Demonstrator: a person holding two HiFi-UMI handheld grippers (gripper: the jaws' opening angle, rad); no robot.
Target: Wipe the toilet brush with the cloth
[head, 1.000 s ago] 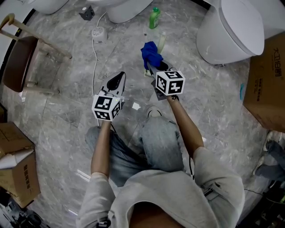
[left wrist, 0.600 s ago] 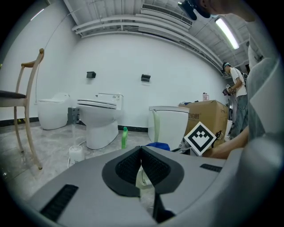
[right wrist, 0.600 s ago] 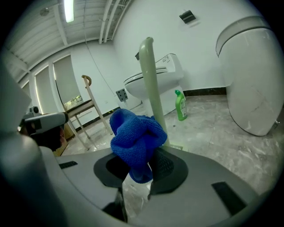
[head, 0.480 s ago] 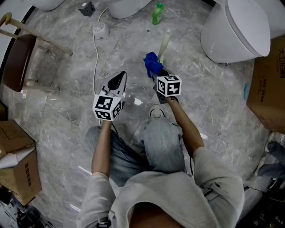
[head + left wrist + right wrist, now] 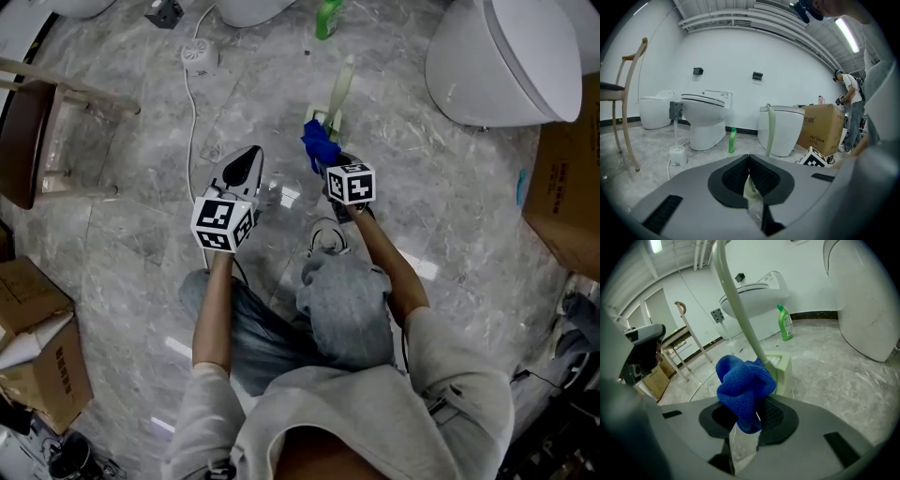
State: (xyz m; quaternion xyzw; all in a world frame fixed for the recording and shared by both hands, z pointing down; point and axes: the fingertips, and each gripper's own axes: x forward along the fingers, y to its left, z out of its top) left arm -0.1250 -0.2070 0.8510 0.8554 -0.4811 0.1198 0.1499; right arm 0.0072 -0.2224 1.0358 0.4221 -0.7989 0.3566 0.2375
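Blue cloth point(image 5: 740, 385) is held bunched in the jaws of the right gripper point(image 5: 749, 417), which are closed on its lower fold. It is carried low against the pale green handle of the toilet brush point(image 5: 738, 305), right above the brush's holder point(image 5: 783, 366). The handle is seen running up from behind the cloth, so contact looks likely, though it cannot be confirmed. The brush stands upright in its holder on the marbled floor point(image 5: 450, 216). The left gripper point(image 5: 749, 161) is held to the left of the brush and well apart from it; its jaws are brought together with nothing between them, so the brush is not steadied by it. The wiping is judged to be at its start: the cloth has been brought to the foot of the handle, and the length of handle above the cloth remains to be wiped.
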